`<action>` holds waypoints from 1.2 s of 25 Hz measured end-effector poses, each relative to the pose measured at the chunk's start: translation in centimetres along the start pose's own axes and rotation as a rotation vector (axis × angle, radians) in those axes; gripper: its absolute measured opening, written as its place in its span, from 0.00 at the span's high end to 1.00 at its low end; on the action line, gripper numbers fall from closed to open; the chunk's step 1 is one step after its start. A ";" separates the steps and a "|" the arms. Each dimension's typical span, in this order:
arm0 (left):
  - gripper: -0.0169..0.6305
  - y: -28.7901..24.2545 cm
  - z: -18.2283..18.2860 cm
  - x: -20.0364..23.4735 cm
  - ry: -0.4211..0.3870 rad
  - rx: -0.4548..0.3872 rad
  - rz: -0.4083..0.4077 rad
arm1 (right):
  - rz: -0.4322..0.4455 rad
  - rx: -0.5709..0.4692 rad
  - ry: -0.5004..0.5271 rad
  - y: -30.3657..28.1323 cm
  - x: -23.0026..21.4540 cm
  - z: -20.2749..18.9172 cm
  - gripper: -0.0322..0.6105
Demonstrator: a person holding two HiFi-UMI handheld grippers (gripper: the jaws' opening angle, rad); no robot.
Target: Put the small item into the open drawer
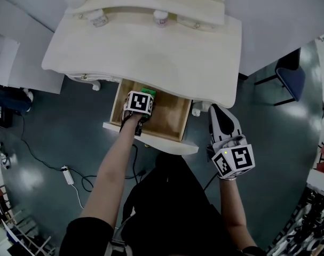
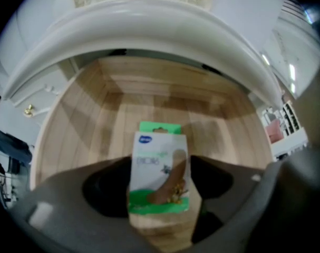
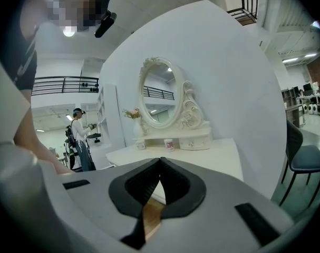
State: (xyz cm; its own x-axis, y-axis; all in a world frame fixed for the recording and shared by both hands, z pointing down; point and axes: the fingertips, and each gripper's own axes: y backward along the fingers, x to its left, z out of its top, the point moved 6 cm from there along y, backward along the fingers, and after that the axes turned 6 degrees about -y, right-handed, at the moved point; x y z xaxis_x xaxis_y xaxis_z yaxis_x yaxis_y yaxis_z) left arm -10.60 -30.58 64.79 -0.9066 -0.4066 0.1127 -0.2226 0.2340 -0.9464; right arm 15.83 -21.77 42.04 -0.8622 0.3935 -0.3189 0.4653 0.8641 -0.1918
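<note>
- The left claw (image 1: pixel 143 98) reaches down into the open drawer (image 1: pixel 175 117) of a cream dressing table. Its jaws are parted only by the width of a plaster pack (image 2: pixel 158 165) and look pressed against its two sides.
- The pack stands upright between the jaws, green edge on top. It hangs over the bare wooden drawer floor, about the middle of the drawer and near the overhanging worktop (image 1: pixel 151 52).
- The step in hand appears to be the release. It would go best if the claw sinks until the pack's lower edge meets the wood, then parts its jaws slowly so the light card does not cling to a pad or flip.
- When lifting out, the claw should rise straight, clear of the worktop's front lip just above it.
- The right claw (image 3: pixel 160 163) hangs well apart, beside the drawer's right corner. Its jaws are pressed together at the tips with nothing between them. It has no part in this step and is best kept still.
- Count: one plaster pack, one open drawer, two claws, two small jars (image 1: pixel 160 17) at the back of the worktop, one oval mirror (image 3: pixel 161 91), one dark chair (image 1: pixel 290 76).
</note>
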 end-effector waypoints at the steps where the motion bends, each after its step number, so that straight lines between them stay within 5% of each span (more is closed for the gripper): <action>1: 0.41 0.1 0.0 0.0 0.006 -0.007 -0.010 | 0.001 0.001 0.001 0.0 0.0 0.0 0.95; 6: 0.41 2.1 1.1 0.2 0.013 -0.081 -0.014 | 0.012 -0.002 0.007 0.0 0.3 0.2 0.95; 11: 0.46 7.1 2.6 0.5 0.011 -0.263 0.014 | 0.037 -0.019 0.016 -0.2 1.4 0.8 0.95; 30: 0.76 23.5 0.6 0.3 -0.020 -0.780 0.095 | 0.068 -0.097 0.080 1.3 5.6 2.8 0.95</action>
State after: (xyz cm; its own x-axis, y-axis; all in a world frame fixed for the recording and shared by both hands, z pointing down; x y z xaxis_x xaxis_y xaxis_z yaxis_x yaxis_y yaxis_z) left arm -15.90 -25.74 42.40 -0.9293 -0.3681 0.0295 -0.3387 0.8177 -0.4654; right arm 12.13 -19.32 37.42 -0.8447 0.4723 -0.2518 0.5046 0.8596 -0.0802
